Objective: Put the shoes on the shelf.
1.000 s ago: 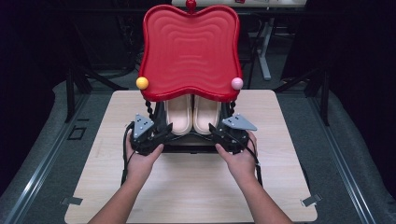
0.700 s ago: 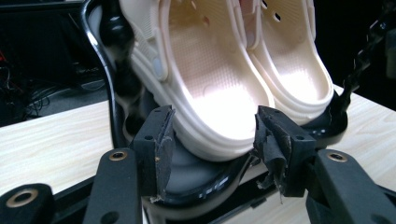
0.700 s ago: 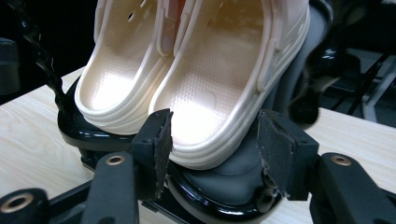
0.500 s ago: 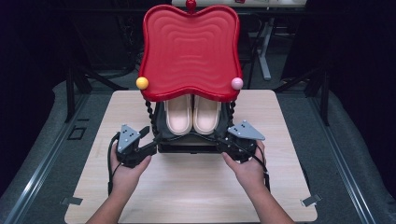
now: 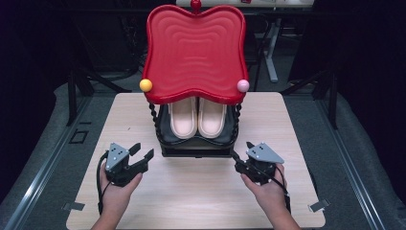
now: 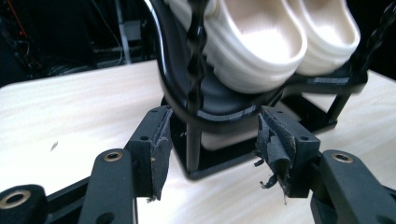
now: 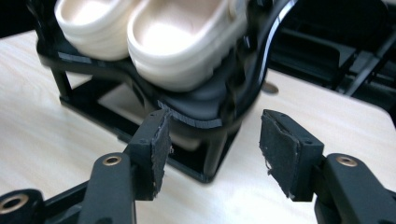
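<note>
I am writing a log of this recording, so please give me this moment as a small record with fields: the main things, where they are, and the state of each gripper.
surface: light wooden table
main thing: black two-level shoe rack with twisted posts, at the table's middle
top of rack: glossy red wavy tray
on lower shelf: pair of cream foam slippers, side by side
left gripper: open, apart from the rack, pointed at its front left post
right gripper: open, near the rack's front right corner; contact cannot be told

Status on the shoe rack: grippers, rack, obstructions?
Left gripper open, off the rack. Right gripper open at its front corner. Rack upright, slippers seated. Nothing between.
</note>
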Tool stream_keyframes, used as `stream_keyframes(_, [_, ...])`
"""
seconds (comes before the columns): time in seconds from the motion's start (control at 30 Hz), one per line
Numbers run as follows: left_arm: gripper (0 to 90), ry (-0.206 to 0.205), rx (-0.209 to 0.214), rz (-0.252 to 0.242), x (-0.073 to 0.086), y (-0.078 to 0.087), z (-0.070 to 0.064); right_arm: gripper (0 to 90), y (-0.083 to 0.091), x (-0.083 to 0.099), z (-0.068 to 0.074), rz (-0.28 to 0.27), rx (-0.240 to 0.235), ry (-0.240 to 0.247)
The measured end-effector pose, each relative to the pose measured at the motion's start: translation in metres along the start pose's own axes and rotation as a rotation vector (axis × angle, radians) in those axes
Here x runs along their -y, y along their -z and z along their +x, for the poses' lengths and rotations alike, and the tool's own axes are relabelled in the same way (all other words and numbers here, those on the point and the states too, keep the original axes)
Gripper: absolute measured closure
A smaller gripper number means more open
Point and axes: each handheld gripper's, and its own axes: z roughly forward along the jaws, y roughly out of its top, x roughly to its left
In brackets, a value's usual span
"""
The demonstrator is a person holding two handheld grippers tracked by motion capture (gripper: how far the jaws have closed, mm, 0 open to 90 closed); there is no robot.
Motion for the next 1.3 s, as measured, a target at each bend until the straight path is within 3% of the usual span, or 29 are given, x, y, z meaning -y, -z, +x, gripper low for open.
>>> stream_keyframes(0.27, [44.4, -0.022, -0.010, 0.075, 0.027, 0.010, 0.006, 41.7, 0.009, 0.036, -0.011, 0.060, 0.015, -0.028])
stream_keyframes(0.47, [43.9, 0.000, -0.016, 0.099, 0.045, 0.015, 0.013, 41.8, 0.014, 0.051, -0.013, 0.079, 0.015, -0.042])
stream_keyframes(0.77, [43.6, -0.033, -0.025, 0.140, 0.066, 0.004, 0.019, 42.8, 0.008, 0.073, -0.012, 0.095, 0.010, -0.046])
stream_keyframes(0.83, [43.6, -0.022, -0.019, 0.149, 0.070, 0.001, 0.020, 43.0, 0.006, 0.077, -0.013, 0.100, -0.004, -0.052])
stream_keyframes(1.13, [43.6, -0.017, 0.000, 0.179, 0.077, -0.007, 0.018, 44.3, -0.003, 0.085, -0.008, 0.118, -0.043, -0.066])
stream_keyframes(1.3, [43.6, -0.020, 0.008, 0.165, 0.077, -0.006, 0.016, 44.3, -0.004, 0.086, -0.004, 0.117, -0.070, -0.082])
